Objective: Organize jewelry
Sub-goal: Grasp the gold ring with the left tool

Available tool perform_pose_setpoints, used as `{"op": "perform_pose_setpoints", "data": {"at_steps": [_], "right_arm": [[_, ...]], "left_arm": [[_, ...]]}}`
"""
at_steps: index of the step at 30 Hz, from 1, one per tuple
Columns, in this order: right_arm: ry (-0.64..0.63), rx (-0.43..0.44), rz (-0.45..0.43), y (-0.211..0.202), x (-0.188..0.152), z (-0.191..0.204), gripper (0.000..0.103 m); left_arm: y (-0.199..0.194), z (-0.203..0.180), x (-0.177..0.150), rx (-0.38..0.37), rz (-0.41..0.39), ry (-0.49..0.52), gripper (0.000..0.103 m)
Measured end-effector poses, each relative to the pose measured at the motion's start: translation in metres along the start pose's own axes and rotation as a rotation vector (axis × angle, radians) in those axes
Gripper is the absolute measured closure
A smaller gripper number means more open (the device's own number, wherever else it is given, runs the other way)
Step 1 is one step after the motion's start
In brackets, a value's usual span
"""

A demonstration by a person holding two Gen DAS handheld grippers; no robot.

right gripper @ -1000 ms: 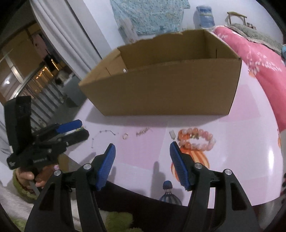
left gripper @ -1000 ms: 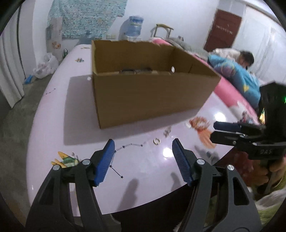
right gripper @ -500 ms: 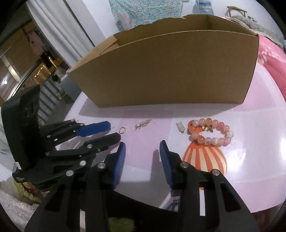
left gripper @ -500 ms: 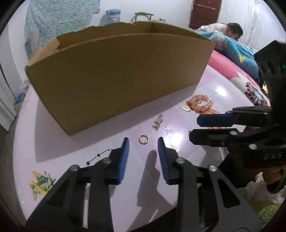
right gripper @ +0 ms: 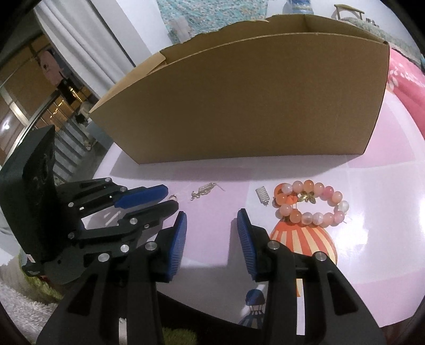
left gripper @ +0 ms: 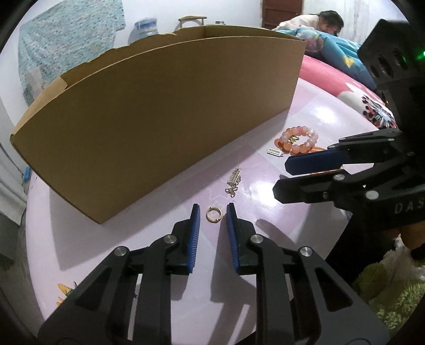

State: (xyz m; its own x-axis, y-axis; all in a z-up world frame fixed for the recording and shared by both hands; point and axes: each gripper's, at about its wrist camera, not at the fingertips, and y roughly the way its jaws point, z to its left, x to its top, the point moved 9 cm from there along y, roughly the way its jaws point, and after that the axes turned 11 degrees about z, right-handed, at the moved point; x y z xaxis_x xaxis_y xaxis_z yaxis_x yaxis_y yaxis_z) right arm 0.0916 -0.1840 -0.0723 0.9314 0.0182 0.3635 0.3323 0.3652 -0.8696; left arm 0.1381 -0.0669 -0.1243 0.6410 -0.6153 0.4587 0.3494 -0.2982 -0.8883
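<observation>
Left hand-held gripper [left gripper: 212, 212] straddles the gold ring [left gripper: 213, 214] on the tabletop [left gripper: 279, 191], near the cardboard box [left gripper: 164, 119]; jaws have just been closing, pads not yet touching. Right hand-held gripper [right gripper: 211, 220] apart, empty. Next: pinch ring, lift into box.

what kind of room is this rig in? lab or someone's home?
Most likely a home bedroom, not a lab: a person lies under a blue blanket on pink bedding, and a water jug stands by the wall.
</observation>
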Motion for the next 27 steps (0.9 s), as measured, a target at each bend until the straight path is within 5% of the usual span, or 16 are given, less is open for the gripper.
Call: {"op": "perform_pose_setpoints", "data": {"at_steps": [16, 27], "right_arm": [[0.034, 0.007, -0.015, -0.008, -0.005, -0.009, 0.064], [0.044, 0.007, -0.029, -0.01, -0.003, -0.011, 0.064]], "left_arm": [[0.002, -0.007, 0.003, 0.02, -0.018, 0.063, 0.093], [-0.005, 0.018, -0.009, 0.061, -0.016, -0.083, 0.093]]}}
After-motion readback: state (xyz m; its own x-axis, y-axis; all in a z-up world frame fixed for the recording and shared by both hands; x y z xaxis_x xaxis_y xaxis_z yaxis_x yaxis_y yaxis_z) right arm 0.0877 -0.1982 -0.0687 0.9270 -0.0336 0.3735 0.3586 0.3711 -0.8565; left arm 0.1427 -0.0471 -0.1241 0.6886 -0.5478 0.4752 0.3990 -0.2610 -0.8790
